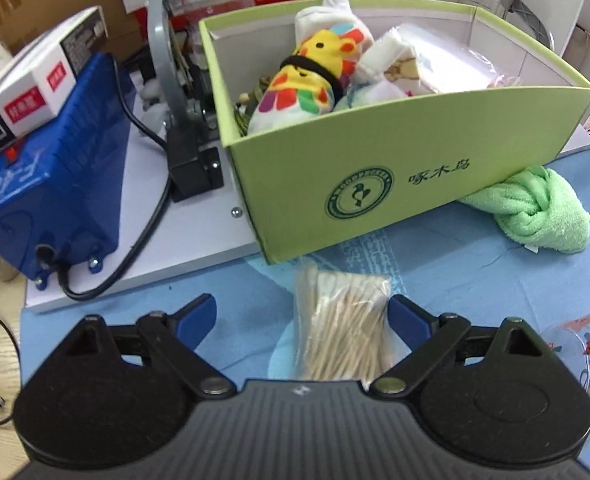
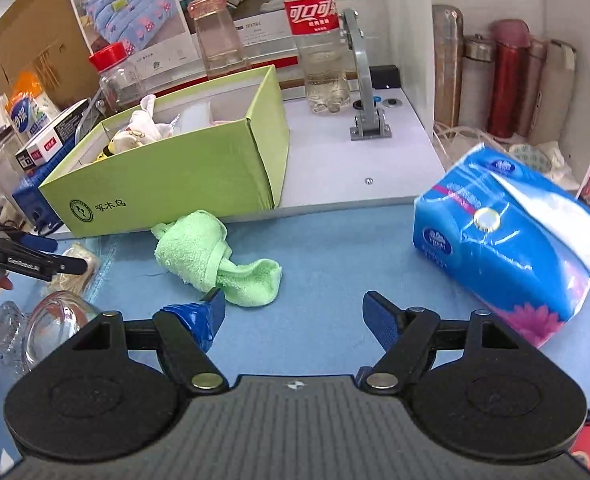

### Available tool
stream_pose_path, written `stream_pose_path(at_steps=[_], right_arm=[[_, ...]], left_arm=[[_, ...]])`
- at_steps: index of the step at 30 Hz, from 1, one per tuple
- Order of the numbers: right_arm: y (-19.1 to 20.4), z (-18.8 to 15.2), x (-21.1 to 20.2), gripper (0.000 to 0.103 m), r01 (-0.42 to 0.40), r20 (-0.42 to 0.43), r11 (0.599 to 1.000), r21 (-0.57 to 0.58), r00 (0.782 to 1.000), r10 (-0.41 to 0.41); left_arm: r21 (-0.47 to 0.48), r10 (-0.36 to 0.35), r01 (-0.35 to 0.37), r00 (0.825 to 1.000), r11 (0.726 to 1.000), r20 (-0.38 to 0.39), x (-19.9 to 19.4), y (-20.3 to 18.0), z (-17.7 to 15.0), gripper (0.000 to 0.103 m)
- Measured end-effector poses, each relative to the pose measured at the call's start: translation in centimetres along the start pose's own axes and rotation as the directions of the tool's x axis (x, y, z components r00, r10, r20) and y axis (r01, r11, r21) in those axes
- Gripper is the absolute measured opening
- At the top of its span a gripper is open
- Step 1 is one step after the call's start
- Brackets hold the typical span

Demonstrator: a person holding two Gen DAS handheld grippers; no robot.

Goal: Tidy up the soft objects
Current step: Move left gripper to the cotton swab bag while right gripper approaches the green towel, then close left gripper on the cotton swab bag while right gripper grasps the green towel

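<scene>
On the left, the left claw hangs released above a clear bag of cotton swabs that lies on the blue mat of the table, just before the near corner of the green box. The bag sits between the spread fingers, but whether the pads touch it cannot be told. The box already holds a colourful plush toy and some white cloths, so the sorting looks partly done.

Further right, a knotted green towel lies on the mat against the box's front wall, one end trailing toward the near edge. The right claw is released and empty, its left finger just beside that trailing end. At the right edge rests a blue tissue pack, well apart from the box.

The step in hand seems to be picking up loose items. Next, the right claw likely needs to shift left over the towel, close on its bulk, and lift it over the box wall.
</scene>
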State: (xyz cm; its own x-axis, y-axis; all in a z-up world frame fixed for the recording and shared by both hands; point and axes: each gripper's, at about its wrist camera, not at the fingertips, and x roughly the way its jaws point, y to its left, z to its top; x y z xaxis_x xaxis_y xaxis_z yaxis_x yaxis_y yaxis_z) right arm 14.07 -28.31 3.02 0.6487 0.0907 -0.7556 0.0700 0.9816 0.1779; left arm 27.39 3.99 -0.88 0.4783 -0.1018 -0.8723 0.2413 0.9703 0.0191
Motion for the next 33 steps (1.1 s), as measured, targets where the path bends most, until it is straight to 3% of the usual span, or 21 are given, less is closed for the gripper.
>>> stream_pose_path(at_steps=[6, 10, 14, 17, 22, 25, 29, 33], right_arm=[[0.5, 0.8, 1.9, 0.062, -0.019, -0.016, 1.000, 0.004, 1.000, 0.019], [1.3, 1.1, 2.7, 0.062, -0.036, -0.023, 0.999, -0.026, 0.999, 0.035], [3.7, 3.0, 4.3, 0.062, -0.078, -0.031, 0.993, -0.084, 0.997, 0.075], [6.7, 4.9, 6.8, 0.063, -0.113, -0.070, 0.980, -0.162, 0.992, 0.103], [8.8, 6.0, 11.9, 0.063, -0.099, -0.192, 0.977, -0.188, 0.979, 0.062], [8.9, 5.1, 12.1, 0.066, -0.189, -0.231, 0.961, -0.203, 0.963, 0.140], [6.8, 4.5, 10.3, 0.066, -0.274, -0.295, 0.955, -0.111, 0.927, 0.231], [3.2, 4.3, 8.5, 0.065, -0.254, -0.289, 0.967, 0.031, 0.923, 0.252]], left_arm=[[-0.105, 0.029, -0.030, 1.000, 0.994, -0.004, -0.8, 3.7, -2.3, 0.094], [-0.205, 0.023, -0.025, 1.000, 0.979, -0.011, -2.0, 7.7, -4.8, 0.094], [-0.256, 0.021, -0.016, 1.000, 0.967, 0.016, -3.7, 9.2, -5.7, 0.093], [-0.228, 0.007, 0.008, 0.998, 0.974, 0.066, -5.3, 8.5, -5.4, 0.093], [-0.143, 0.050, -0.037, 0.995, 0.989, 0.088, -6.1, 6.4, -5.0, 0.093], [-0.121, 0.053, -0.042, 0.995, 0.992, 0.090, -5.9, 5.9, -5.0, 0.093], [-0.146, 0.031, -0.019, 0.996, 0.989, 0.083, -5.3, 5.9, -4.8, 0.093], [-0.143, 0.014, -0.002, 0.996, 0.990, 0.085, -5.1, 5.5, -4.9, 0.093]])
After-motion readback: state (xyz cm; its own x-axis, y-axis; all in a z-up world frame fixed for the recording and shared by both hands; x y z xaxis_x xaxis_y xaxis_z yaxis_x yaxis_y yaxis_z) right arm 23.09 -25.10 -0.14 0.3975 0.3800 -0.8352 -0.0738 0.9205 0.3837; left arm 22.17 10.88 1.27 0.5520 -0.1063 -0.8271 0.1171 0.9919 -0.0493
